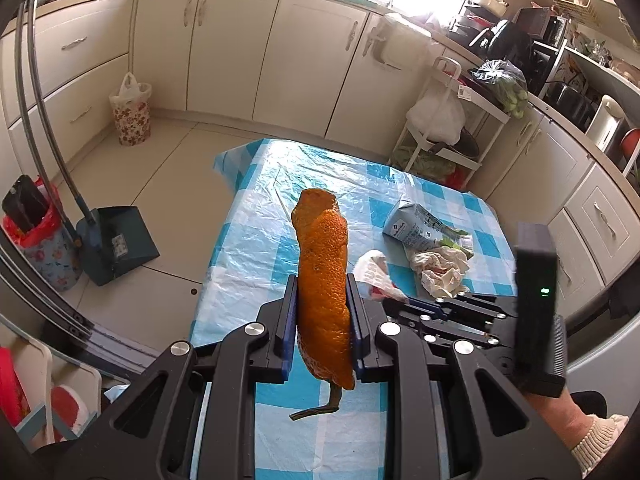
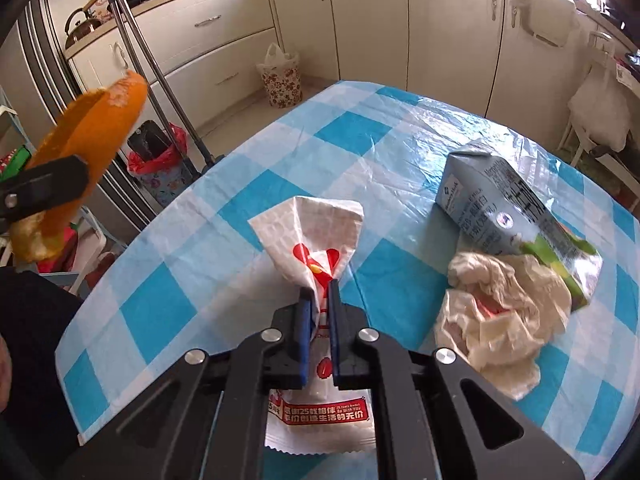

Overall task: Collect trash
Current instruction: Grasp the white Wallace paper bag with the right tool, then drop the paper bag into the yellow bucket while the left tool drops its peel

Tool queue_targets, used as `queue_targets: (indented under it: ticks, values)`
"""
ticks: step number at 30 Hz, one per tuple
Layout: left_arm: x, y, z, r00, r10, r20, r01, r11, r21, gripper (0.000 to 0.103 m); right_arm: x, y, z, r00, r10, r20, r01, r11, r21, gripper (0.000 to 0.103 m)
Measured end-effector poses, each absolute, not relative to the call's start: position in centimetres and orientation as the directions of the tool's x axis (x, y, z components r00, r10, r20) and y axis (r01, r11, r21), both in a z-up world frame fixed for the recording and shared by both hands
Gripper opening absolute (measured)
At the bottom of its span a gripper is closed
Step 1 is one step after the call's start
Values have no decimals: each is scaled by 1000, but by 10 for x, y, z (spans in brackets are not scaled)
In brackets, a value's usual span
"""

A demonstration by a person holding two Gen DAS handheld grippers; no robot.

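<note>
Orange peel (image 1: 322, 300) clamped in left tongs (image 1: 322, 280), right tongs (image 2: 319, 286) pinching wrapper (image 2: 316, 236) — carton (image 2: 516, 216), crumpled tissue (image 2: 500, 312) beside.

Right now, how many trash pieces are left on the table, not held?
2: a milk carton lying at the far right of the table, and a crumpled bag against its near end. Smaller scraps may be hidden under the grippers.

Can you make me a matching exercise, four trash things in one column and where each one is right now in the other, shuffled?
Things:
1. orange peel
2. white wrapper
3. milk carton
4. crumpled tissue

Places:
A. lying on the checked tablecloth
B. clamped in the left gripper
C. bunched against the carton's green end
D. clamped in the right gripper

Pairs: 1-B, 2-D, 3-A, 4-C
</note>
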State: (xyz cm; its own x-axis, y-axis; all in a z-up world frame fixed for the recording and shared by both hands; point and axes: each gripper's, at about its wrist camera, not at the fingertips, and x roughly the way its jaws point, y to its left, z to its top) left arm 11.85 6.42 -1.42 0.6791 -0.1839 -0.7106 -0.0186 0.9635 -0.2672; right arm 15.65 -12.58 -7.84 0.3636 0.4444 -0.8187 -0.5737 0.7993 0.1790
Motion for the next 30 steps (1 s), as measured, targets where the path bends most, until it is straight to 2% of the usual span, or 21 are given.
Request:
queue_targets:
  ticks: [6, 9, 14, 18, 22, 30]
  values:
    - [117, 28, -17, 661, -225, -716, 80, 970, -231, 21, 120, -207, -23, 459, 488, -742, -512, 828, 228, 8]
    - [114, 3, -18, 645, -268, -715, 149, 963, -227, 21, 112, -256, -4, 521, 441, -730, -450, 869, 204, 8]
    - [106, -47, -6, 632, -331, -700, 257, 943, -214, 21, 116, -336, -2, 584, 331, -741, -286, 938, 194, 8]
    - [103, -89, 4, 616, -381, -690, 325, 920, -219, 21, 120, -398, -17, 587, 227, -777, -120, 974, 194, 8]
    - [108, -134, 6, 581, -433, -689, 368, 895, -253, 21, 133, -446, -47, 519, 131, -845, 39, 984, 177, 9]
    - [120, -233, -1, 505, -502, -702, 471, 842, -262, 21, 174, -510, -135, 267, 40, -963, 161, 983, 86, 9]
